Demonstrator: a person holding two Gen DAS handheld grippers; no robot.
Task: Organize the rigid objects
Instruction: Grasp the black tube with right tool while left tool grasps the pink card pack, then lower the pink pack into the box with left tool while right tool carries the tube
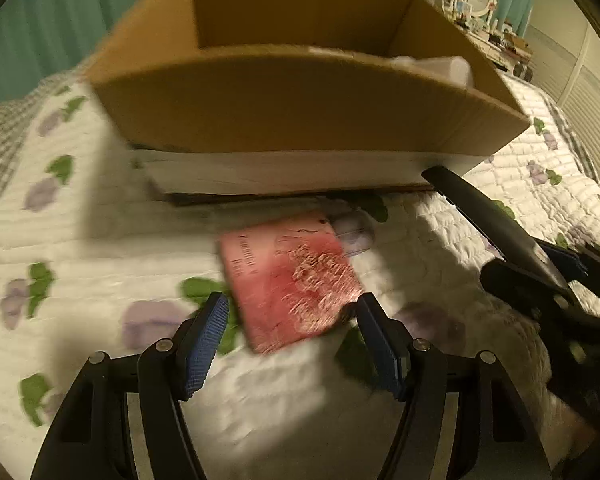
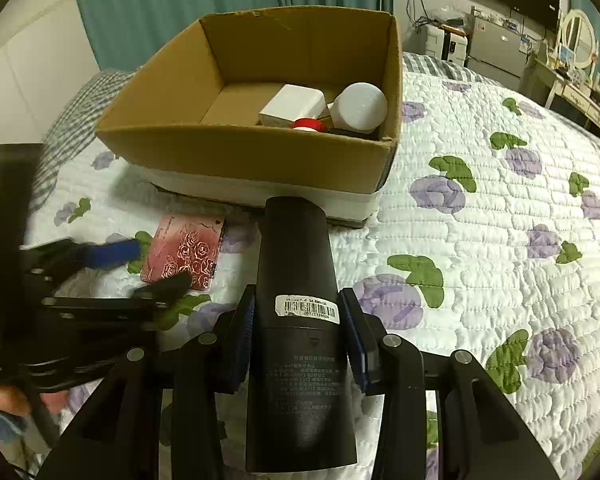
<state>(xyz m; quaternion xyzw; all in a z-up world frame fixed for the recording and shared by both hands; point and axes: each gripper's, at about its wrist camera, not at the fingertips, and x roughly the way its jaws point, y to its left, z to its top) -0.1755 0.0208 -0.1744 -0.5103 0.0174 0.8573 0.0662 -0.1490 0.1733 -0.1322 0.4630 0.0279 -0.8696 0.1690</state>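
Pink flat rose-embossed card case (image 1: 290, 280) lies on bed quilt (image 2: 480, 240), near cardboard box (image 2: 252, 152); stiff, light, thin: pinch long edges. Left hand-held gripper (image 1: 292, 332) open astride it; right hand-held gripper (image 2: 296, 332) clamps black cylindrical bottle (image 2: 300, 320).

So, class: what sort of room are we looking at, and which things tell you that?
Most likely a bedroom: a floral quilted bedspread under the cardboard box, a vanity mirror on a dresser, and teal curtains.

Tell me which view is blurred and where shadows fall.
Left wrist view: motion-blurred, pink box text smeared, dark shadows across the quilt. Right wrist view: mostly sharp, black bottle label crisp; only the left gripper is smeared.
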